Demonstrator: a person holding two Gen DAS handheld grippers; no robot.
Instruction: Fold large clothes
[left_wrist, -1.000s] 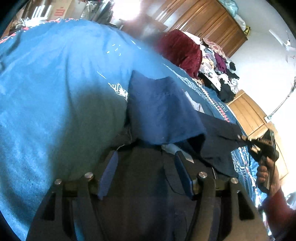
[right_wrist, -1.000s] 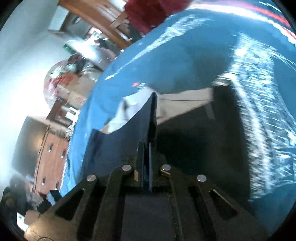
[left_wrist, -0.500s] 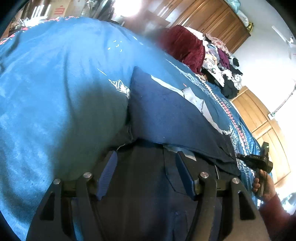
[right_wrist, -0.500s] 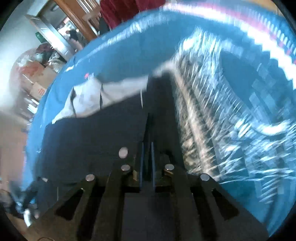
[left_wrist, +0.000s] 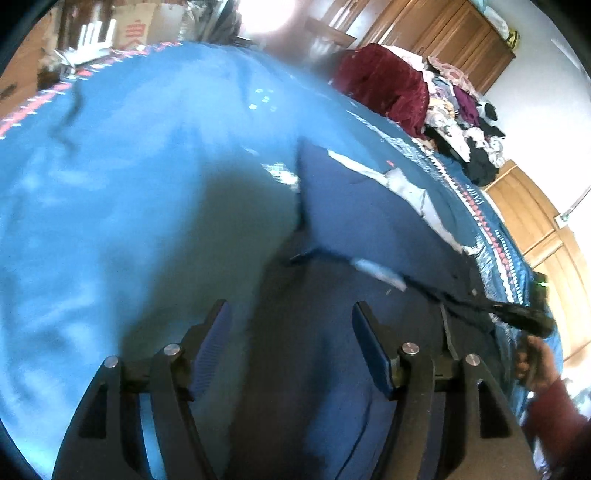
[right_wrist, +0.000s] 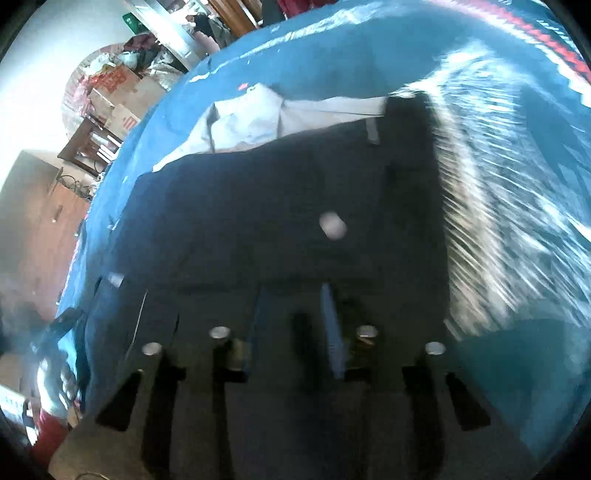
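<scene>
A dark navy garment (left_wrist: 362, 221) with pale grey lining (left_wrist: 413, 192) lies folded over itself on the blue bedspread (left_wrist: 129, 184). My left gripper (left_wrist: 291, 325) hovers open over its near edge, with nothing between the fingers. In the left wrist view the right gripper (left_wrist: 502, 308) sits at the garment's far right edge, held by a hand (left_wrist: 535, 363). From the right wrist, the garment (right_wrist: 277, 206) spreads flat, a pale button (right_wrist: 332, 226) showing. My right gripper (right_wrist: 295, 314) is low over the cloth with its fingers apart; the view is motion-blurred.
A maroon cloth heap (left_wrist: 388, 85) and a pile of mixed clothes (left_wrist: 469, 122) sit at the bed's far side. Wooden wardrobes (left_wrist: 443, 33) stand behind. The bedspread's red-and-white patterned border (left_wrist: 491, 240) marks the right edge. Cardboard boxes (right_wrist: 118, 92) stand beyond the bed.
The right gripper carried the lifted part of the garment over, laid it down flat and opened. The left gripper stayed open and drew back a little.
</scene>
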